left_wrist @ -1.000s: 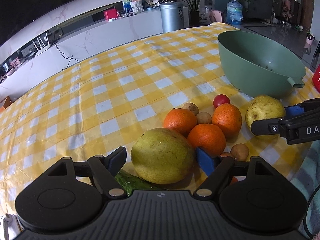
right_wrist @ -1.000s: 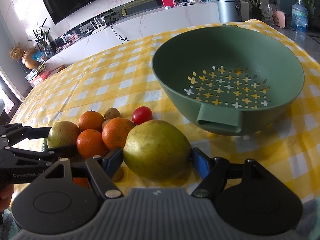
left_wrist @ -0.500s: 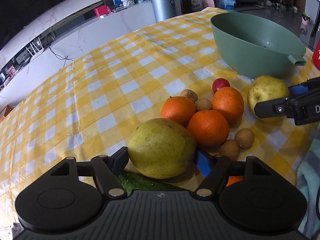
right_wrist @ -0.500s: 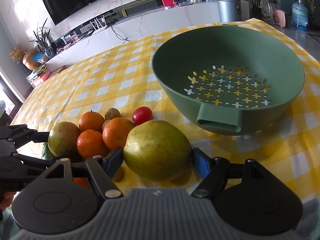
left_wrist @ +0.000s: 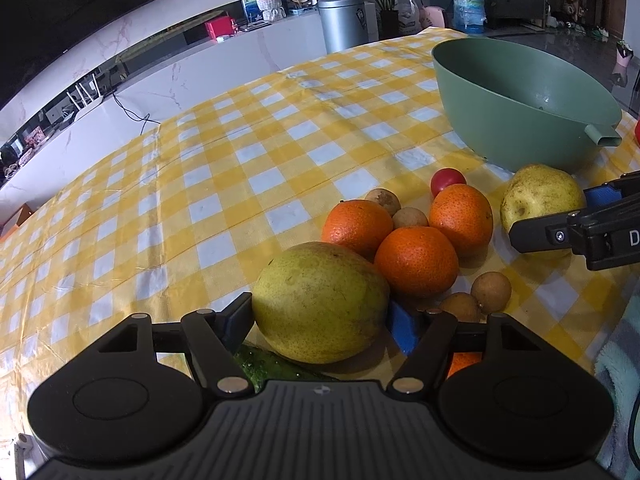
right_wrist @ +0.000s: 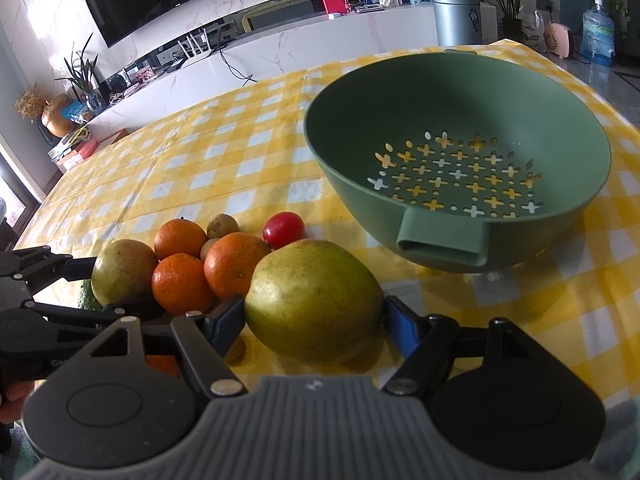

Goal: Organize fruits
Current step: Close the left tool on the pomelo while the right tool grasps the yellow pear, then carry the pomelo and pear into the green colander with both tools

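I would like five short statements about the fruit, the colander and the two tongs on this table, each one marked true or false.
1. The green colander holds no fruit. True.
2. Each tongs has a pear between its fingers. True: the left tongs, closing, are around one pear; the right tongs are around the other pear.
3. Four oranges lie in the pile. False: three oranges show clearly.
4. The small red tomato is inside the colander. False: it lies on the tablecloth beside it.
5. The tablecloth is blue and white. False: yellow and white checks.
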`<state>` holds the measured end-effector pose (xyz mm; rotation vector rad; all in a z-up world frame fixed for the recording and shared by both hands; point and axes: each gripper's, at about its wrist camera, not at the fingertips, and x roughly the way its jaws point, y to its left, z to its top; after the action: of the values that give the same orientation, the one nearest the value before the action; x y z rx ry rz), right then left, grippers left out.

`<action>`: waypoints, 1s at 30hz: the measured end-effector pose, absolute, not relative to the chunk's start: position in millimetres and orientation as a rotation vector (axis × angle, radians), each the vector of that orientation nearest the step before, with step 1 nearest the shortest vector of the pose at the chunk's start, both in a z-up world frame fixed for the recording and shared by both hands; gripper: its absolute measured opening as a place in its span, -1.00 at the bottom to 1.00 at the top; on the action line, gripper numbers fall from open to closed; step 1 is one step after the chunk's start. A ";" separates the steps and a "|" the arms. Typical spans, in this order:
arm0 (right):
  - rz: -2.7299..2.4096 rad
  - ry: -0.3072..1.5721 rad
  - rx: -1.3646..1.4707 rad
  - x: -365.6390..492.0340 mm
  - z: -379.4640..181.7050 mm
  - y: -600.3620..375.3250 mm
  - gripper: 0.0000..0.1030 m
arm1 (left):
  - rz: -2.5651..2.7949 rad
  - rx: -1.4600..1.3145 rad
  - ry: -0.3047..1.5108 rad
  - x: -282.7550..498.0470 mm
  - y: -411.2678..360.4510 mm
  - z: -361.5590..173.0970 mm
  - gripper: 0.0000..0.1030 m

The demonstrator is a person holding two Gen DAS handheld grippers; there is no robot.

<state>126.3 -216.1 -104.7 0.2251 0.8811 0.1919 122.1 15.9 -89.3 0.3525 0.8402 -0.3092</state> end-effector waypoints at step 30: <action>0.290 0.683 0.195 73.5 -50.7 -234.9 0.39 | -0.268 0.127 0.698 54.4 -18.9 24.2 0.55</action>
<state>73.5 -234.9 -50.7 0.1946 0.6831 0.2899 54.4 -18.9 24.2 0.1267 0.6977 -0.2679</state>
